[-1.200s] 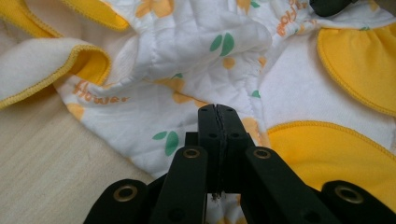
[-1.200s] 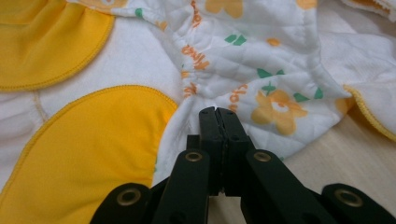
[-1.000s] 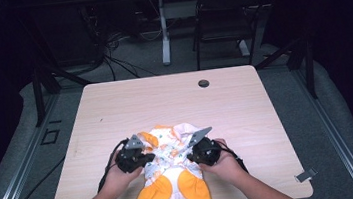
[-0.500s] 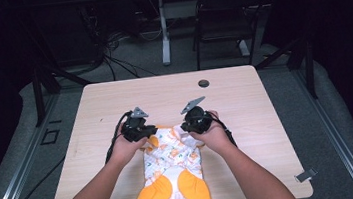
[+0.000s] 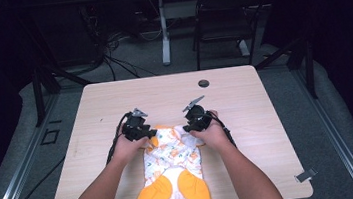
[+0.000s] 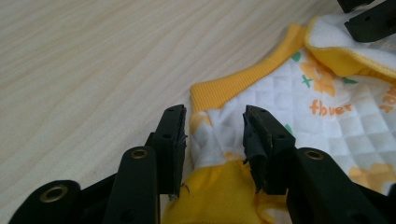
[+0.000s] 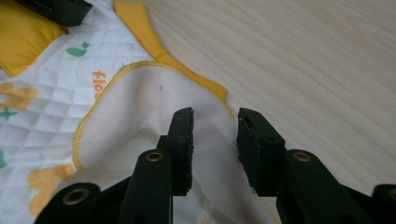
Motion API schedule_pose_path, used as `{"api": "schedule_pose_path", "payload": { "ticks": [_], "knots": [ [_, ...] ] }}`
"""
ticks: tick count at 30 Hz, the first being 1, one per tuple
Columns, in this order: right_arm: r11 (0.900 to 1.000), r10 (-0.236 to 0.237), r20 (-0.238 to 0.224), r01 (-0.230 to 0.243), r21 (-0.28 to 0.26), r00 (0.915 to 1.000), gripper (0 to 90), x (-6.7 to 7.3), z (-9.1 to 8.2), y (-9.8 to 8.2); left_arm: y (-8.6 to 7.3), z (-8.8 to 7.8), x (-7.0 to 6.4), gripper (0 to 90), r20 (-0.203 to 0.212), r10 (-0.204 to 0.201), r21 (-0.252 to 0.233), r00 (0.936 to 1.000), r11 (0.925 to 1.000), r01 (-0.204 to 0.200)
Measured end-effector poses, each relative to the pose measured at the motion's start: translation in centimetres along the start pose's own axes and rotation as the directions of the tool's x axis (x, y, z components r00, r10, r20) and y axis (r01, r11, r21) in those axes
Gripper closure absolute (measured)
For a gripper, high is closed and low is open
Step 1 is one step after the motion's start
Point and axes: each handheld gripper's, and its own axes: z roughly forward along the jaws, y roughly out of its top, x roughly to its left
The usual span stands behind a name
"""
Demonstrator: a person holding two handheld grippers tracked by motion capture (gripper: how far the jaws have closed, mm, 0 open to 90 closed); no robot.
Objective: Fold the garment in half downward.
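Observation:
A white quilted baby garment [image 5: 172,170] with orange patches and yellow ribbed trim lies flat on the wooden table [image 5: 114,101], reaching from the front edge to the middle. My left gripper [image 5: 151,132] rests at its far left corner. Its jaws have just been opening and now stand apart [image 6: 212,114], with slack cloth [image 6: 327,107] between them and unpinched. At the far right corner my right gripper [image 5: 188,128] has also just been opening. A white inner flap [image 7: 140,102] lies loose between its parted jaws [image 7: 215,116].
A small black round cap [image 5: 204,83] sits in the tabletop near the far edge. Behind the table stand a dark chair [image 5: 220,19] and a white desk leg [image 5: 164,35], with cables on the floor. Bare wood lies to both sides of the garment.
Both grippers have moved away from the person, from the garment's middle to its far corners. Their jaws have gone from shut to open and have let the cloth go.

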Motion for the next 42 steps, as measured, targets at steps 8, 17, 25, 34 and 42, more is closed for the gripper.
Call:
{"api": "schedule_pose_path", "payload": {
  "ticks": [8, 17, 25, 34, 42],
  "knots": [
    [0.999, 0.040, -0.026, -0.039, 0.013, 0.9989, 65.1, -0.3, 0.8, -0.7, -0.8, 0.6, 0.2, 56.5, -0.004, -0.002, 0.021, 1.0000, 0.9998, 0.002],
    [0.997, 0.076, -0.034, -0.076, 0.010, 0.9965, 72.6, -0.5, 1.1, -1.0, -1.1, 0.7, -0.1, 60.2, -0.005, 0.037, 0.009, 0.9993, 0.9993, -0.037],
    [0.996, 0.088, -0.059, -0.088, 0.005, 0.9944, 79.7, -0.5, 1.0, -1.2, -1.2, 0.6, -0.2, 71.7, 0.000, 0.048, 0.000, 0.9989, 0.9989, -0.048],
    [0.998, 0.058, -0.048, -0.057, 0.007, 0.9972, 86.1, -0.1, 1.0, -1.1, -1.4, 0.6, -0.4, 80.1, -0.019, 0.058, -0.006, 0.9981, 0.9983, -0.058],
    [0.999, 0.030, -0.019, -0.030, 0.015, 0.9994, 86.9, 0.3, 1.0, -0.9, -1.2, 0.5, -0.4, 81.7, -0.017, 0.059, 0.008, 0.9981, 0.9982, -0.059]
  ]
}}
